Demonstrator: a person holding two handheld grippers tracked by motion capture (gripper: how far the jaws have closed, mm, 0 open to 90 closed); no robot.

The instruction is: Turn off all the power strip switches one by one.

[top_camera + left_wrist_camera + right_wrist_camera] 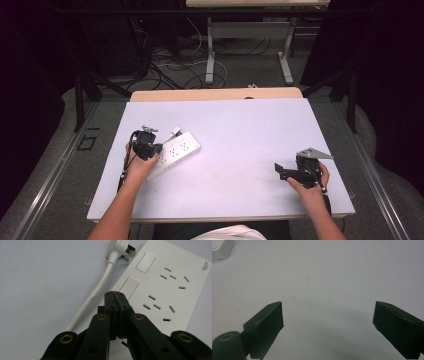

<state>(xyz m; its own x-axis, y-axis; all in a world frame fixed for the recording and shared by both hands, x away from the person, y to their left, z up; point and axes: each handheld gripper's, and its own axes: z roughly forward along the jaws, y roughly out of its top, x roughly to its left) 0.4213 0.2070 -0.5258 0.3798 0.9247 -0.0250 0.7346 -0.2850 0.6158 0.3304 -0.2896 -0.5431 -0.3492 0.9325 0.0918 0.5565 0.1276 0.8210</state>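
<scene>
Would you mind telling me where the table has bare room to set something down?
The wide stretch between the power strip and the right gripper is bare, as is the far half of the table behind both. The near-left part is crowded: the strip, its plug and the left gripper sit there.

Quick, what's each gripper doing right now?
Left gripper: closed, empty, over the power strip.
Right gripper: open, empty, above the table.

One white power strip (176, 150), one white plug (120, 249) on one white cord (96, 293), two hand-held grippers, left (150, 148) and right (286, 170), one table (240, 130).
</scene>
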